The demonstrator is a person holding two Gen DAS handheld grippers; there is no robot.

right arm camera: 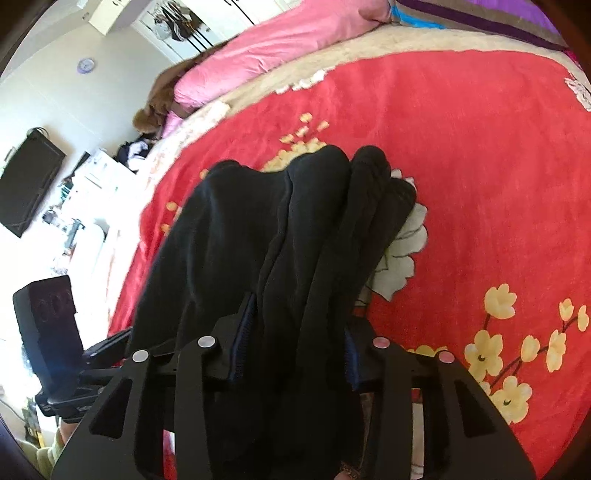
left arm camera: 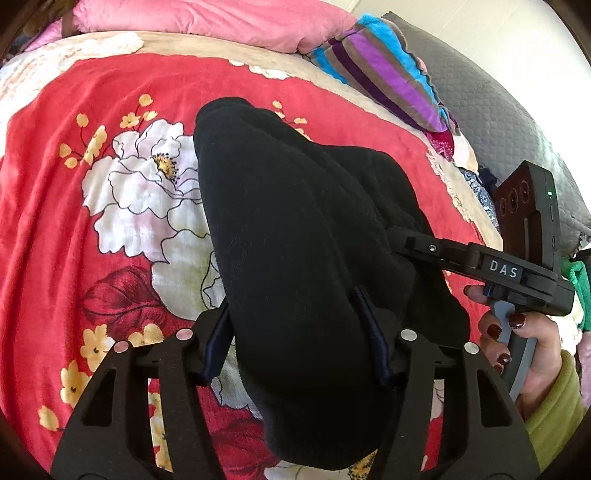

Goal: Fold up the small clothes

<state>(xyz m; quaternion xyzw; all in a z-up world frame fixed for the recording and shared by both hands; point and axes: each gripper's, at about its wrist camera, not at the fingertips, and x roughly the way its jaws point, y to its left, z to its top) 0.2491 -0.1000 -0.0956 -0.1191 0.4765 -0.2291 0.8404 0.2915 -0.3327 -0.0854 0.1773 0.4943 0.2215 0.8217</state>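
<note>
Left gripper (left arm camera: 299,332) sat nearest the lens, jaws part-way apart with a bunched fold of the black garment (left arm camera: 295,229) filling the gap between the blue-padded fingers (left arm camera: 218,343), pads pressed against the fabric on both sides. Right gripper (right arm camera: 295,343) had the same hold in its own view: jaws narrowed onto a thick ridged bunch of the garment (right arm camera: 280,236), cloth running out past the fingertips. From the left wrist the right gripper (left arm camera: 417,240) came in from the right side, its tips buried in the cloth edge, right hand (left arm camera: 524,339) with dark red nails wrapped on the grey handle. Garment was lifted and draped between both grippers, its far end resting on the red floral blanket (left arm camera: 55,221). Beyond that lay a pink pillow (left arm camera: 221,22) and a striped blanket (left arm camera: 388,77) at the far bed edge.
</note>
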